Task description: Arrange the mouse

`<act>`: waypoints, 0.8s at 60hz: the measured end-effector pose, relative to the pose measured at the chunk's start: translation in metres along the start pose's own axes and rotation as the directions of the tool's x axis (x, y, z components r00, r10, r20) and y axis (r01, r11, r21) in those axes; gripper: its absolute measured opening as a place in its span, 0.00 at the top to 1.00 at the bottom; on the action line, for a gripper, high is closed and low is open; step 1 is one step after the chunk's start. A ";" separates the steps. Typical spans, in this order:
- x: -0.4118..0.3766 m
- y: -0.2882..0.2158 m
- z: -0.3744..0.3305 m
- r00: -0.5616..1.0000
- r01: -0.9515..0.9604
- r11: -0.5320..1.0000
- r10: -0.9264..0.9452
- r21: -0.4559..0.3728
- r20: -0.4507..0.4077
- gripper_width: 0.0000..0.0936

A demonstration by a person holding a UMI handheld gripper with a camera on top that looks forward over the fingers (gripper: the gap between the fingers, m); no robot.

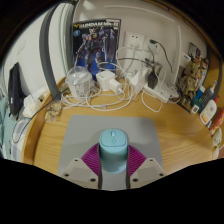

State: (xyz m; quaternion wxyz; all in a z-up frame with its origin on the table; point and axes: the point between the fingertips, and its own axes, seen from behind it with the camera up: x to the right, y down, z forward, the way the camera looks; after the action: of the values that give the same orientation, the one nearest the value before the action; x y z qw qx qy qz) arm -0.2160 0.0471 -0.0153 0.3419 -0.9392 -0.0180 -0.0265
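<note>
Gripping mouse [113,152], claw [113,163] above mat [85,130]

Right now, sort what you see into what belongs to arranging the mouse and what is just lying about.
For the job:
mouse, held between the fingers
grey mouse mat
gripper

Lying about:
white cables and chargers
robot model box
clear bag
wooden desk

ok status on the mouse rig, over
Gripper shut on the light blue mouse, over the grey mouse pad. White cables and clutter lie beyond the pad, none close to the mouse.
</note>
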 end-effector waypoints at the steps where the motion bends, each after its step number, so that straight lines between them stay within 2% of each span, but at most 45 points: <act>1: 0.000 -0.001 0.000 1.000 -0.002 1.000 0.002 0.011 0.000 0.67; 7: 0.001 0.000 0.001 1.000 0.005 1.000 -0.005 0.022 -0.005 0.62; 10: 0.001 0.000 0.001 1.000 -0.005 1.000 0.005 0.018 0.000 0.54; 18: 0.000 0.002 0.001 0.997 -0.065 0.998 0.065 -0.015 0.033 0.44; 21: 0.002 0.000 -0.004 0.996 -0.087 0.996 0.087 -0.018 0.036 0.34; 24: 0.008 -0.005 -0.013 0.996 -0.084 0.996 0.084 -0.004 0.023 0.16; 25: 0.010 -0.008 -0.017 0.997 -0.080 0.997 0.080 0.003 0.021 0.17; 29: 0.018 -0.019 -0.035 0.998 -0.064 0.997 0.064 0.032 0.009 0.11; 48: 0.057 -0.079 -0.175 0.998 -0.056 0.978 0.050 0.203 0.033 0.09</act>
State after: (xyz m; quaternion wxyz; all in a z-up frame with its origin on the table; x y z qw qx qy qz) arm -0.1700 -0.0037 0.1730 0.4367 -0.8996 -0.0003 -0.0023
